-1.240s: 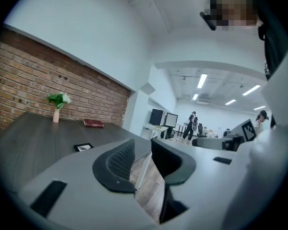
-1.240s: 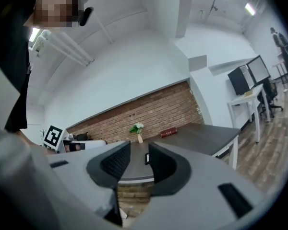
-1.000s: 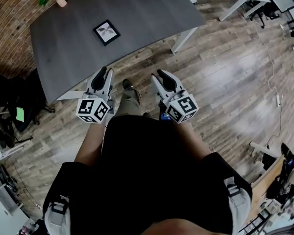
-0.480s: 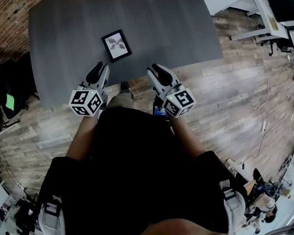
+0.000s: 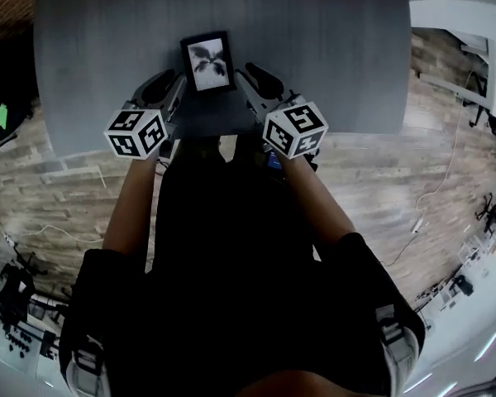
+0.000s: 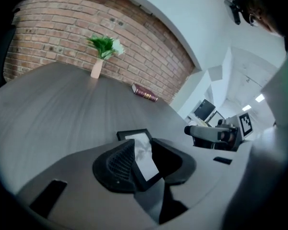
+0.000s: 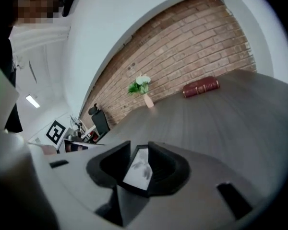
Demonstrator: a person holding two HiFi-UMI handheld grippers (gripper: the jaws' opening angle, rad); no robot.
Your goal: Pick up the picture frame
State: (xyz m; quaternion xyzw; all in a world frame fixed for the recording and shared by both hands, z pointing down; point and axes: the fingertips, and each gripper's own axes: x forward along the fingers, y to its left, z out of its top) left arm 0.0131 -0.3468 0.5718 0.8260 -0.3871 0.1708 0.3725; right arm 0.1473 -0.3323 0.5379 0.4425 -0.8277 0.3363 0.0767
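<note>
picture frame [image 5: 207, 62] flat on bench [image 5: 339, 48], long axis 12–6 o'clock | between the tongs, slightly toward 12 | left tongs [image 5: 162, 88], right tongs [image 5: 255, 81] both parted, empty, about equally near

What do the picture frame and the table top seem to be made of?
Picture frame: black matte border, likely painted wood or plastic; the look leaves it open. Table: grey matte top with fine straight grain lines, probably wood-look laminate or stained wood.
</note>
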